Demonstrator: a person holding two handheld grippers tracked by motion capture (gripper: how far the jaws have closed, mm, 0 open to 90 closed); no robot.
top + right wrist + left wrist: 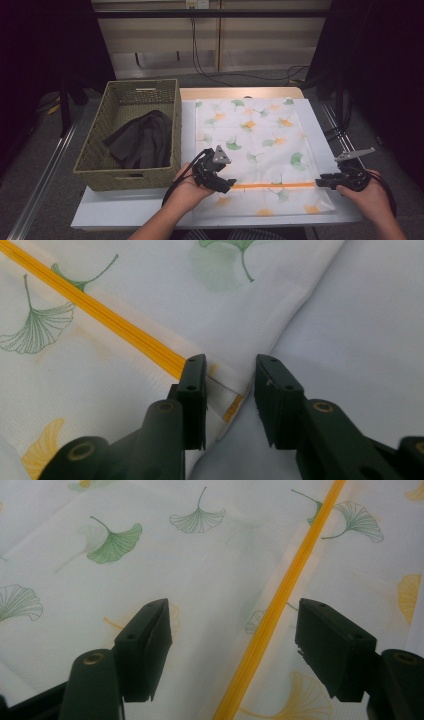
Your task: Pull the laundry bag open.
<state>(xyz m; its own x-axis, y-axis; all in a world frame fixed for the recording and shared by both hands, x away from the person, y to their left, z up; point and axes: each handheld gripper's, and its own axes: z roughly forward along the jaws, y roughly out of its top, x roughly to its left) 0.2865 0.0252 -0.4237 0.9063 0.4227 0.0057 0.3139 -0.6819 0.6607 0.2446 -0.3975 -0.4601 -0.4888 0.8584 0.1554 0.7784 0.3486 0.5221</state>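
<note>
A white cloth bag (255, 145) printed with green and orange ginkgo leaves lies flat on the table. An orange zipper (275, 185) runs across it near the front edge. My left gripper (226, 186) sits at the zipper's left end, open; in the left gripper view its jaws (232, 615) straddle the zipper (280, 595) without pressing it. My right gripper (320, 181) is at the zipper's right end. In the right gripper view it (230, 365) stands open over the bag's corner, with the zipper's end tab (232, 407) in the gap between the jaws.
A woven basket (125, 177) stands at the table's left with a dark garment (142, 140) inside it. The bag rests on a pale sheet (130, 205) that covers the tabletop. Dark floor and cables lie beyond the far edge.
</note>
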